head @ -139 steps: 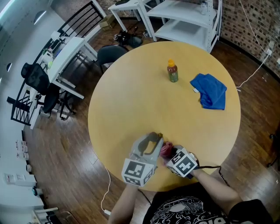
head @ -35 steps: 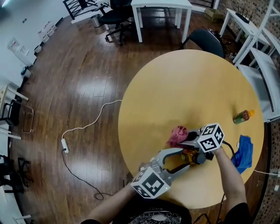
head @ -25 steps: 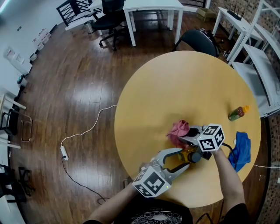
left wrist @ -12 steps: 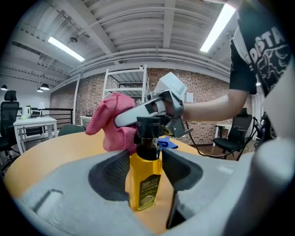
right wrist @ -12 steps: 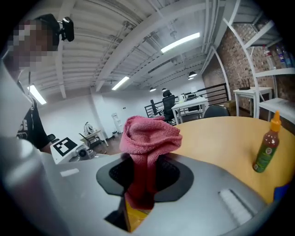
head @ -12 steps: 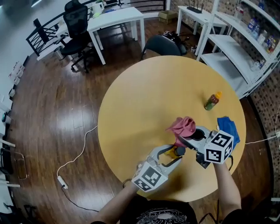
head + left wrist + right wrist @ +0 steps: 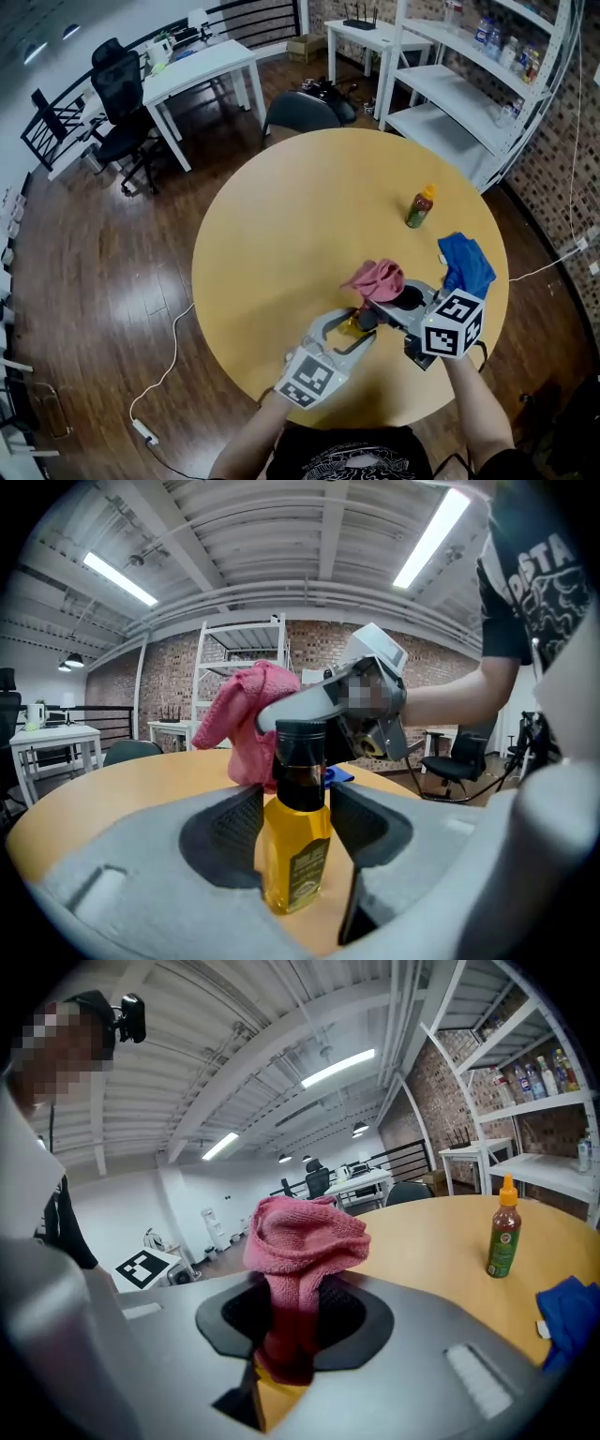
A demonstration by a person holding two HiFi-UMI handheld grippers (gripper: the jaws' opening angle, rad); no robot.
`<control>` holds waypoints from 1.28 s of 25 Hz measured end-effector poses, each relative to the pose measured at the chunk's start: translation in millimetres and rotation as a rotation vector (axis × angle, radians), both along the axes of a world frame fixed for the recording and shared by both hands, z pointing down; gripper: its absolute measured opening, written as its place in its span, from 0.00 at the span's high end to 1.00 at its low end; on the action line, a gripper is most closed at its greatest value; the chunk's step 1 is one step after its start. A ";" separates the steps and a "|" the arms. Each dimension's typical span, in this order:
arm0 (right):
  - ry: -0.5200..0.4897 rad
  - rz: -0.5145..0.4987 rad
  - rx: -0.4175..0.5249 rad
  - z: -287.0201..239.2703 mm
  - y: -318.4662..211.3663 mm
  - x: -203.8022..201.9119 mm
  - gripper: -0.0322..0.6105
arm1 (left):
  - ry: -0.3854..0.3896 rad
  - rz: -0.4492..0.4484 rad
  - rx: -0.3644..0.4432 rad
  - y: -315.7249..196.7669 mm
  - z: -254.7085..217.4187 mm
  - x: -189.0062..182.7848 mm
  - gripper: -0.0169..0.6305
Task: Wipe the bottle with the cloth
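Observation:
A yellow oil bottle with a black cap stands on the round table, near its front edge. My left gripper is shut on its body, one pad on each side. From above, the bottle shows only partly inside the left gripper. My right gripper is shut on a bunched pink cloth, held right beside the bottle's top. The pink cloth stands up between the right gripper's pads. It also hangs just behind the bottle cap in the left gripper view.
A green sauce bottle with an orange cap stands further back on the right, upright. A blue cloth lies by the table's right edge. White shelves, a white desk and office chairs stand beyond the table.
The head view has swung round, so the table's things sit differently in frame. Both grippers stay together with bottle and cloth; the pink cloth has shifted slightly along the bottle's top.

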State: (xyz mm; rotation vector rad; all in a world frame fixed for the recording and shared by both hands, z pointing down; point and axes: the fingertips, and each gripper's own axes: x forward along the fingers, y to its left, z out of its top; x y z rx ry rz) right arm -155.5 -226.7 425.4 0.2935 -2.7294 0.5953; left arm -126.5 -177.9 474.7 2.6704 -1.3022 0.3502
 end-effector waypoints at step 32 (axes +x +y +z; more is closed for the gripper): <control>0.293 -0.293 0.568 -34.5 106.4 -43.8 0.80 | 0.020 0.042 0.020 -0.2 -1.0 1.7 0.65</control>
